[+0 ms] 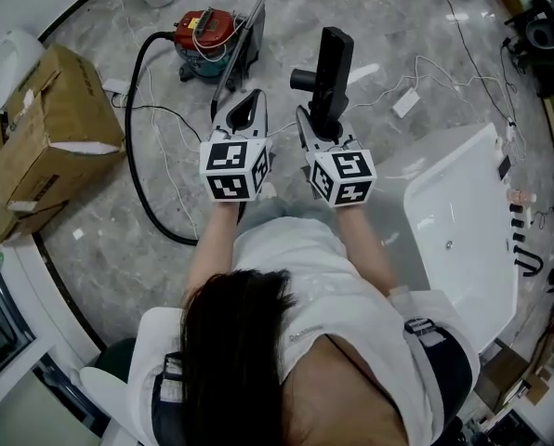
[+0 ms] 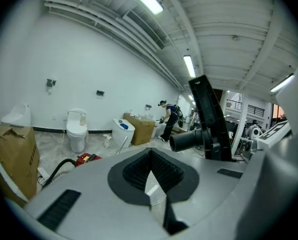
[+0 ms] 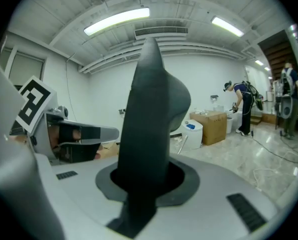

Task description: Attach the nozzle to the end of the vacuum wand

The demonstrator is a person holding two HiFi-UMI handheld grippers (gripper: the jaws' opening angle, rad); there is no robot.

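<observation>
Nozzle (image 1: 331,72), black, stands upright, pinched at its lower end by right gripper (image 1: 318,130). Left gripper (image 1: 244,111) just beside it at 9 o'clock, jaws pressed together, nothing between them. Wand (image 1: 246,37) on the floor at 12 o'clock of left gripper, alongside red vacuum (image 1: 205,33). Nozzle and wand apart. Hose (image 1: 136,147) loops away toward 8 o'clock.

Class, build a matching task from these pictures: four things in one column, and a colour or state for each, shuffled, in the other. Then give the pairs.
Column one:
1. nozzle
2. vacuum cleaner
3. cardboard box
4. left gripper

Column two:
a. red on top
b. shut, empty
c. brown
d. held by the right gripper

Pairs: 1-d, 2-a, 3-c, 4-b
</observation>
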